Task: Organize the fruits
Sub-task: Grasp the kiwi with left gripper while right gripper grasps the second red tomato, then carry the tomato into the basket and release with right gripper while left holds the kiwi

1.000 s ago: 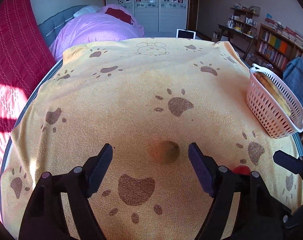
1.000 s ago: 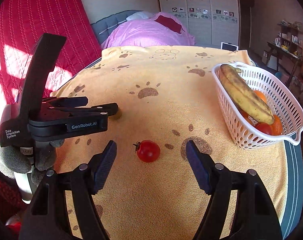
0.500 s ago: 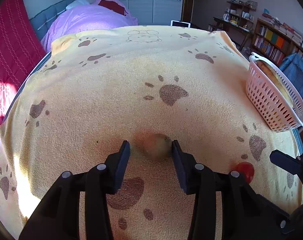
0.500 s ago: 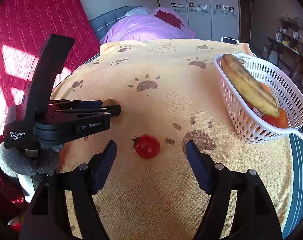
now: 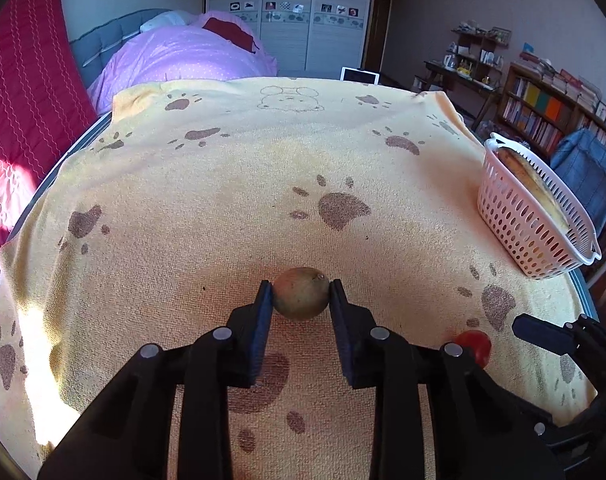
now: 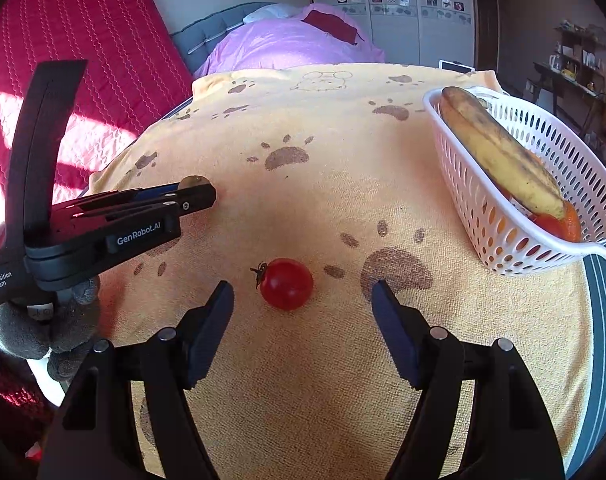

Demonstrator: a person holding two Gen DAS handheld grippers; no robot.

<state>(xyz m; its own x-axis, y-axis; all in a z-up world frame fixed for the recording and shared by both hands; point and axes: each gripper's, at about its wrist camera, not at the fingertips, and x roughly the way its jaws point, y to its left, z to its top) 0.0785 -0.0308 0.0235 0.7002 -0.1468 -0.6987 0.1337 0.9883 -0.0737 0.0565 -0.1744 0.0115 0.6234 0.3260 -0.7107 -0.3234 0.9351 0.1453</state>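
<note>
Between the two dark pads of the left gripper [image 5: 301,294] a small brown-green fruit [image 5: 301,293] is clamped, both pads pressed against its sides, low over the yellow paw-print towel [image 5: 231,208]. Just to the right, a red cherry tomato [image 6: 287,283] is seen lying on the towel, framed by the right gripper [image 6: 303,296], whose fingers are spread wide and touch nothing. Further right, near the towel's edge, a white basket [image 6: 515,240] is set, with a spotted banana [image 6: 499,152] laid across orange and red fruit inside.
</note>
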